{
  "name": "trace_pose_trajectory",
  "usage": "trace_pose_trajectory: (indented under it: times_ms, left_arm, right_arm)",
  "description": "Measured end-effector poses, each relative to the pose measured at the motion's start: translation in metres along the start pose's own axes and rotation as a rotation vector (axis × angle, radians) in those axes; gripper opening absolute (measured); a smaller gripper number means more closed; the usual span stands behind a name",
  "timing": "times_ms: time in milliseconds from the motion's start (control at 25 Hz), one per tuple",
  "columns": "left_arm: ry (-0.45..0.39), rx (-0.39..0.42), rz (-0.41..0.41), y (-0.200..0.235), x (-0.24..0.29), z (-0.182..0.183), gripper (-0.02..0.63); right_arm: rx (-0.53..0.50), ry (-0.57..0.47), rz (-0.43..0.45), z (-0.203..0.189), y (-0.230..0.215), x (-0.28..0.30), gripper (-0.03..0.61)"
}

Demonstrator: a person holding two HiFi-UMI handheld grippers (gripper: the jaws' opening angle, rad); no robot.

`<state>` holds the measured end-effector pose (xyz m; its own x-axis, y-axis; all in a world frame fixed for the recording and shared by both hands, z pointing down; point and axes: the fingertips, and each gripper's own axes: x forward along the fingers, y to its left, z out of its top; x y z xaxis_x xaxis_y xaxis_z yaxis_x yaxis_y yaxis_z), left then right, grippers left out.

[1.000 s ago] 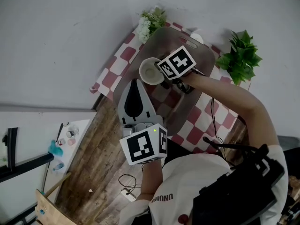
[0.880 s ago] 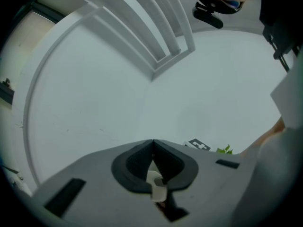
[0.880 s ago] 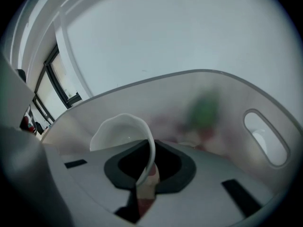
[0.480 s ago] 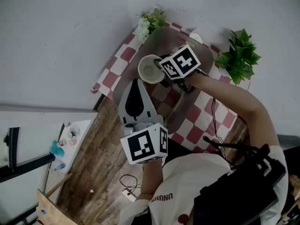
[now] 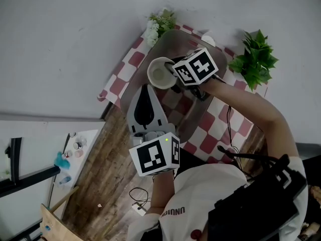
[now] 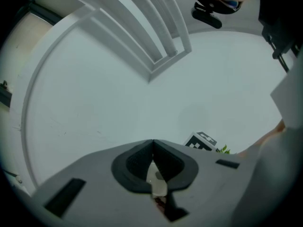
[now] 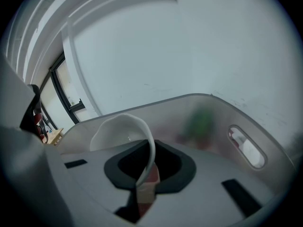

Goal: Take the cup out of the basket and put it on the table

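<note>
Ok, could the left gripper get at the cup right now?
Probably yes for reach: nothing stands between the left gripper and the cup, which hangs over the basket. But its jaws are shut, and the right gripper pinches the cup's rim.

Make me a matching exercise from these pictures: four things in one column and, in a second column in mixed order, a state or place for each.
Things:
1. cup
2. left gripper
3. green plant
4. basket

States or places:
A. jaws together, empty
B. translucent grey, on the checked cloth
C. right of the basket in the head view
D. clamped by its wall in the right gripper

Pairs: 1-D, 2-A, 3-C, 4-B.
</note>
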<state>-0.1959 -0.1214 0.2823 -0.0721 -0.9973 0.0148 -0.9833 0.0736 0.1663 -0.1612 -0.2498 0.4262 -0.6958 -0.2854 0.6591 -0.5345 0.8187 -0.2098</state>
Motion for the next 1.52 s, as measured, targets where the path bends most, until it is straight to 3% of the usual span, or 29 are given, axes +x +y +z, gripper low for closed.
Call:
trace_pose_trajectory:
  times_ms: [1520]
  left_arm:
    - [-0.009, 0.026, -0.008, -0.010, -0.002, 0.006, 0.012]
  right_arm:
    - [0.084, -0.200, 0.009, 0.026, 0.005, -0.046, 0.046]
